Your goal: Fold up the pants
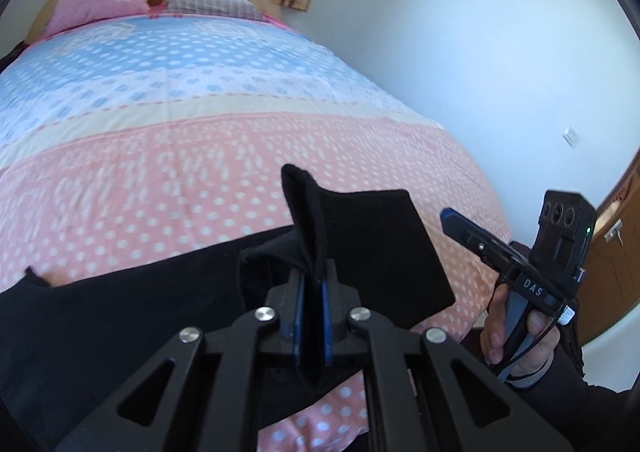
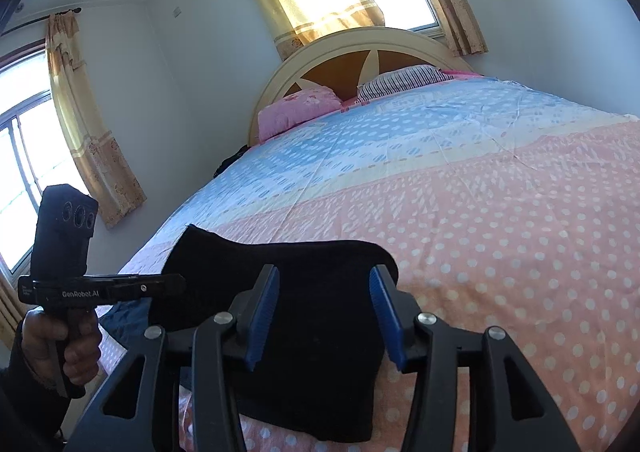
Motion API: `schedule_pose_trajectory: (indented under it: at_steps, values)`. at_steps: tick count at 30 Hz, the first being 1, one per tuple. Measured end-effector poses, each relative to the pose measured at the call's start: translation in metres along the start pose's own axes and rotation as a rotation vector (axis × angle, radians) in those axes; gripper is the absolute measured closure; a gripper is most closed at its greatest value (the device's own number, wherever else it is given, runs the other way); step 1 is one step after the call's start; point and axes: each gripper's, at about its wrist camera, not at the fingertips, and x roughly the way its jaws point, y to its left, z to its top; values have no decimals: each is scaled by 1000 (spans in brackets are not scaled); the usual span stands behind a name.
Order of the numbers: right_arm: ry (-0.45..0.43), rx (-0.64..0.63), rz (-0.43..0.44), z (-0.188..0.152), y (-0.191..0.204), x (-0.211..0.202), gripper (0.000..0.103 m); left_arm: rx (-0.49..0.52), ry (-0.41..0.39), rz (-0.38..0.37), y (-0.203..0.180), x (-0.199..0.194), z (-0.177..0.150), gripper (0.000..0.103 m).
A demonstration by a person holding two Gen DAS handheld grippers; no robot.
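Bed [image 2: 500, 179] fills both views, its dotted cover running from blue near the headboard [image 2: 360, 51] to pink at the foot edge, a broad flat surface that suits laying a garment out for folding. Two pillows [image 2: 298, 111] sit against the headboard, well apart from the work, so the foot half stays free.

Black pants [image 2: 312, 352] lie along the foot edge of the bed, in the pink band. Most of the cloth rests on the cover, stretching toward the left corner of the foot edge in the left wrist view, while one end is lifted clear of it.

The left claw [image 1: 311, 292] is pressed together on that raised end of the pants [image 1: 380, 244]: a fold of black fabric stands up between the blue pads, and a flap hangs out to the side. Gripping an edge and raising it looks like the start of carrying one part over another.

The right claw [image 2: 324, 316] is spread, its blue pads either side of the dark cloth but not pressing on it; I judge it is lined up to take a second hold, so the edge can be carried level rather than sagging. In the left wrist view the person's right hand [image 1: 516, 336] wraps that tool's handle, near the right corner of the foot edge
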Motion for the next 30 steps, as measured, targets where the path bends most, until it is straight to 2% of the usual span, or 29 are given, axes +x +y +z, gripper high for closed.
schedule_pose_trajectory:
  at_steps: [14, 22, 25, 30]
  values:
    - [43, -79, 59, -13, 24, 9, 54, -185, -12, 55, 75, -31, -24, 96]
    - [70, -132, 134, -19, 40, 12, 54, -227, -10, 100, 99, -33, -33, 96]
    - [114, -169, 176, -24, 51, 19, 54, -233, 14, 105, 106, -24, -40, 96]
    - [255, -228, 186, -40, 62, 43, 54, -180, 47, 176, 104, -7, -49, 95]
